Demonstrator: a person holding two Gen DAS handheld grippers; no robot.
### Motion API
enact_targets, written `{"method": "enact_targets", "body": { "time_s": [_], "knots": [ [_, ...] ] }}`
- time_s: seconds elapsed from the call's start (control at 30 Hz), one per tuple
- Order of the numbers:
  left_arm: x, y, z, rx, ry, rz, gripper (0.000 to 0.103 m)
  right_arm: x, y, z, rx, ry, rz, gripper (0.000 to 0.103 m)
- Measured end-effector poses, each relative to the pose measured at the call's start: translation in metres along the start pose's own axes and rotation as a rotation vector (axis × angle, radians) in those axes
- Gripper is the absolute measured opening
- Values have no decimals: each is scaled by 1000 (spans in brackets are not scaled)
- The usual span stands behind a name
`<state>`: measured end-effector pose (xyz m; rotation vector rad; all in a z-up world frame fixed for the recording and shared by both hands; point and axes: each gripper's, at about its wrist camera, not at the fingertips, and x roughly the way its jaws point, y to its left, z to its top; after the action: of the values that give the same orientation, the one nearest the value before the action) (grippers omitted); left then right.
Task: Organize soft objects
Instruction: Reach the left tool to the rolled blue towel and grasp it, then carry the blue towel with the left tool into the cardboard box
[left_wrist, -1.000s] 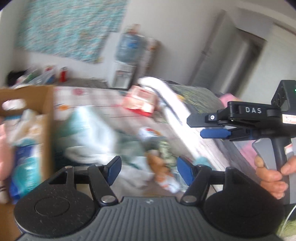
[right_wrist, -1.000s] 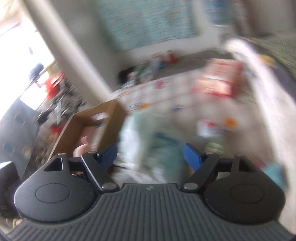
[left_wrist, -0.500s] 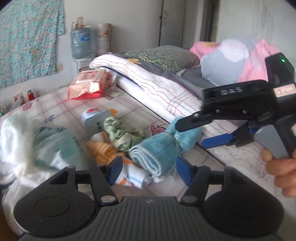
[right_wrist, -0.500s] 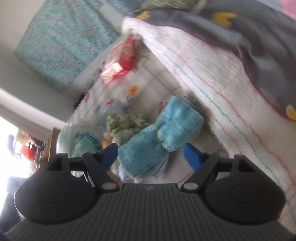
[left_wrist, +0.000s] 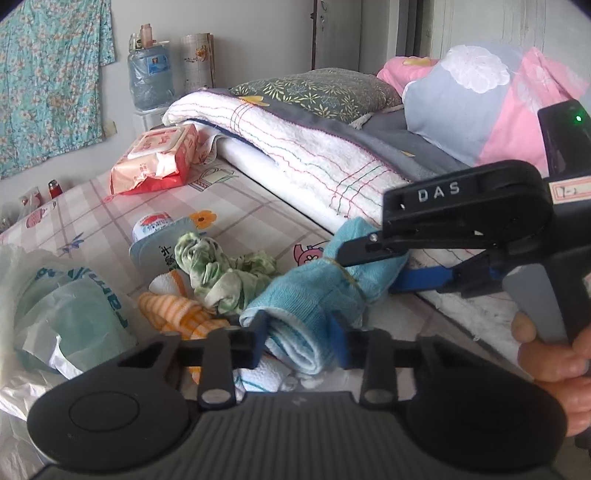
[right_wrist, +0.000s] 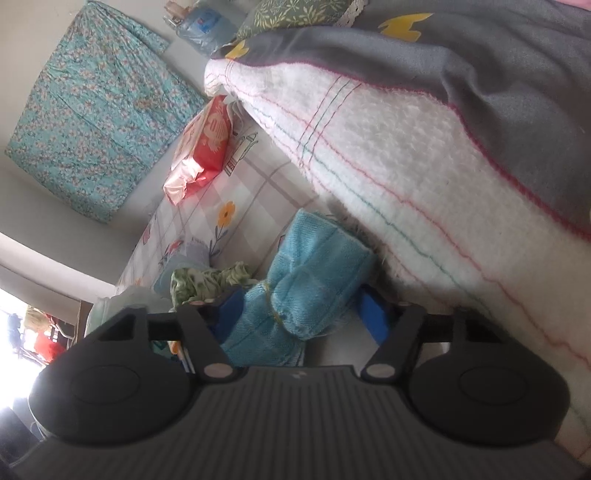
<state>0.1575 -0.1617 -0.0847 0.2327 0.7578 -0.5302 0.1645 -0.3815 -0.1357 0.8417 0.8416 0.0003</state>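
A rolled light-blue towel, tied round its middle with a thin band, lies on the checked bed sheet against a folded blanket. My left gripper is at its near end. Its jaws are closing, and both blue pads press the roll. My right gripper comes in from the right. Its jaws are closing over the far end, one finger on top and one below. In the right wrist view the towel fills the gap of the right gripper.
A crumpled green floral cloth, an orange-striped cloth and a white cloth lie by the towel. A tissue pack, a red wipes pack and a plastic bag sit to the left. The folded white blanket rises on the right.
Both grippers have swung in from a blurred view of the room and dropped onto the blue towel. Their jaws have narrowed from wide apart to closing around it.
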Motion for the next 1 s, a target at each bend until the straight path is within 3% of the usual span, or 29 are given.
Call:
{"method": "enact_targets", "body": {
  "time_s": [0.13,0.23,0.47,0.67,0.83,1.0],
  "knots": [
    [-2,0,-1,-18,-6,-26,14,6,-7,4,9,-6,2,26],
    [-9,-1,-2,-46,-23,-54,10,2,-10,4,10,-8,23,18],
    [-37,-3,-2,-69,-87,-97,9,-19,2,2,-41,-44,52,13],
    [-78,4,1,-80,-182,-90,9,-51,30,1,-114,-72,97,13],
    [-128,29,0,-124,-293,-35,9,-76,82,-1,-229,-86,172,13],
    [-182,66,-8,-184,-389,82,9,-76,160,-13,-377,-63,279,13]
  ]
}}
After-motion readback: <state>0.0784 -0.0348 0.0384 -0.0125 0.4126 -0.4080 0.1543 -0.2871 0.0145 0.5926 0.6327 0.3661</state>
